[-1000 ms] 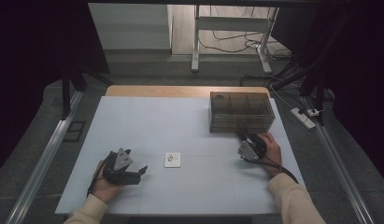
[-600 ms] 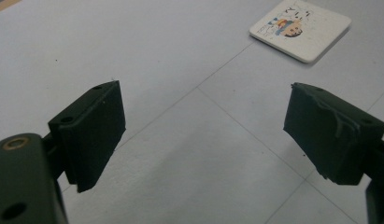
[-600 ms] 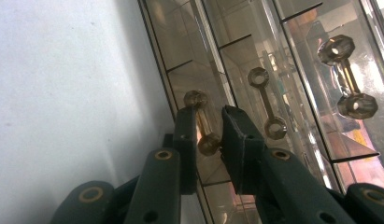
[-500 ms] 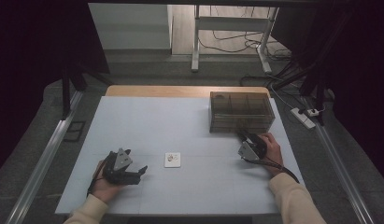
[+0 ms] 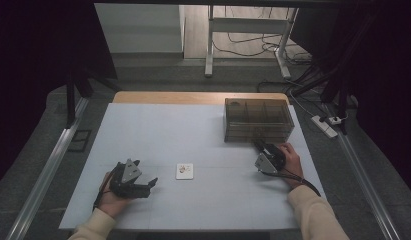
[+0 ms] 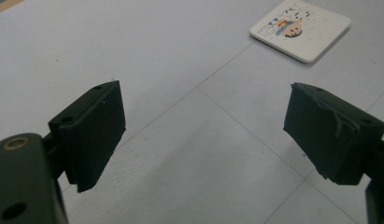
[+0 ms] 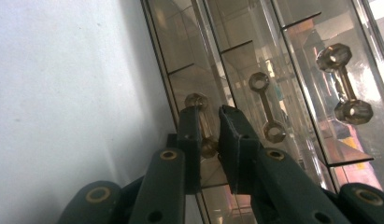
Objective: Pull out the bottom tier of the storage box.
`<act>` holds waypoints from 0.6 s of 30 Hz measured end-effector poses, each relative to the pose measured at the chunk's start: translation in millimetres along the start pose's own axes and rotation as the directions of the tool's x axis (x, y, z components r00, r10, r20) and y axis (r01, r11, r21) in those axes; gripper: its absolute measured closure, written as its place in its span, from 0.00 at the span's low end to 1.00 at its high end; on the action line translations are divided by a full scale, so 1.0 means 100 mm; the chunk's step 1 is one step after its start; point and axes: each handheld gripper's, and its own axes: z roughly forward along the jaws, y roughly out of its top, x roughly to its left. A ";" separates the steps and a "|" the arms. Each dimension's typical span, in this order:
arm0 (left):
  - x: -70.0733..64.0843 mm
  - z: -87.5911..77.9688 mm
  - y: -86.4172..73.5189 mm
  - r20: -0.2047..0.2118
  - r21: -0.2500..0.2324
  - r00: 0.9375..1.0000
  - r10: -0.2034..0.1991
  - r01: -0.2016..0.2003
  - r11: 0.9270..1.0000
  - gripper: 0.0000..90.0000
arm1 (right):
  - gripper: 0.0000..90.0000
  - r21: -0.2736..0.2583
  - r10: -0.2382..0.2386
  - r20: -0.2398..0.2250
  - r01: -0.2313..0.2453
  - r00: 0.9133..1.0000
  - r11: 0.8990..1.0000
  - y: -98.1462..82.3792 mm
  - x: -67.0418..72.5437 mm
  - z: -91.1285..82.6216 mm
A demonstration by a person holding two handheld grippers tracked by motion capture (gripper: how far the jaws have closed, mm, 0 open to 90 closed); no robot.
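Observation:
A translucent brown drawer box (image 5: pixel 258 119) stands at the table's back right. My right gripper (image 5: pixel 256 143) reaches its front. In the right gripper view my right gripper (image 7: pixel 209 135) has its jaws on either side of one drawer's dumbbell-shaped handle (image 7: pixel 206 122); they have just been closing and now press on it. A small white printed card (image 5: pixel 184 171) lies flat at the middle front of the table. My left gripper (image 5: pixel 144 172) rests to its left, pointing at it. In the left gripper view the left gripper (image 6: pixel 203 135) stands wide open over bare table, the card (image 6: pixel 299 29) beyond.
The pale blue table top (image 5: pixel 193 130) has a wooden strip along its far edge. Two more drawer handles (image 7: pixel 265 107) (image 7: pixel 344 84) show beside the gripped one. A power strip (image 5: pixel 325 125) and cables lie on the floor at the right.
Both hands and grippers stay where they were. The card and the drawer box have not moved.

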 end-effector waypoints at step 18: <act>0.00 0.00 0.00 -0.002 0.002 1.000 -0.002 0.002 1.000 0.14 | 0.86 0.022 -0.034 -0.013 0.034 0.999 0.999 -0.04 -0.02 0.00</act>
